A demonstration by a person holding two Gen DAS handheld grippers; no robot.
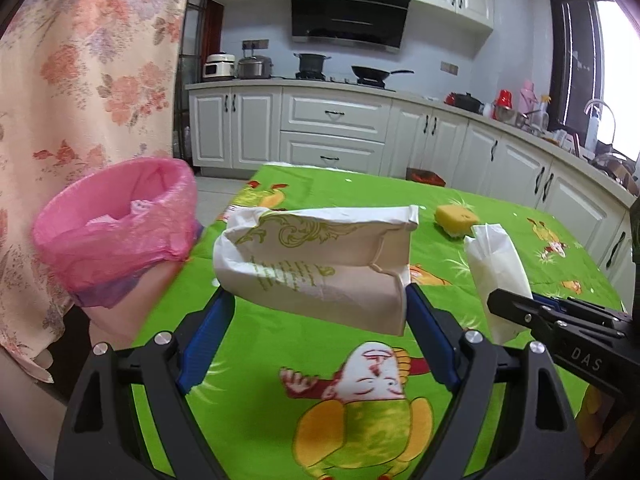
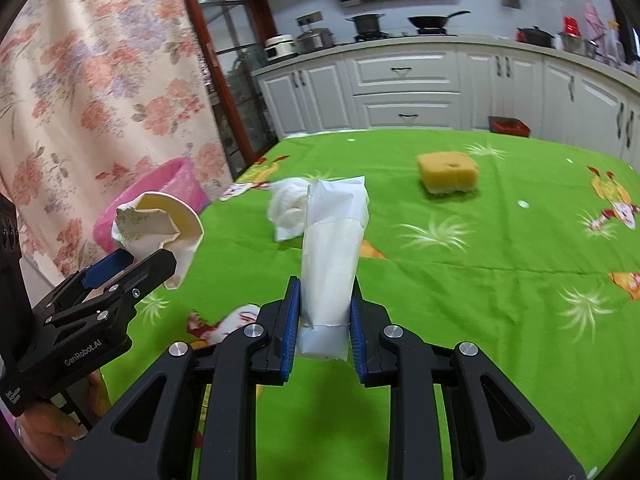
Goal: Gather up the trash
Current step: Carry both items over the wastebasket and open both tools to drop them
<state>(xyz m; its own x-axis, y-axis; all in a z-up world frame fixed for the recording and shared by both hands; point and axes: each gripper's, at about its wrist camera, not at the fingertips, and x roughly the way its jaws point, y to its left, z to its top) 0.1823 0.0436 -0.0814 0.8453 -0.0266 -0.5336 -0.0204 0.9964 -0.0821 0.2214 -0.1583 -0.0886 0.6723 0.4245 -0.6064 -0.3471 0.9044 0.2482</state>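
My left gripper (image 1: 318,300) is shut on a crushed white paper cup (image 1: 316,260) with green print and holds it above the green tablecloth (image 1: 260,340), just right of the bin. It also shows in the right wrist view (image 2: 132,268) with the cup (image 2: 160,224). My right gripper (image 2: 324,312) is shut on a white tissue packet (image 2: 332,264), held upright above the table; the packet shows in the left wrist view (image 1: 498,272). A bin with a pink liner (image 1: 116,228) stands at the table's left edge, some trash inside. A crumpled white tissue (image 2: 288,208) lies on the table.
A yellow sponge (image 2: 448,172) lies further back on the table. A floral curtain (image 1: 88,60) hangs at the left behind the bin. White kitchen cabinets (image 1: 332,120) and a counter with pots run along the back and right.
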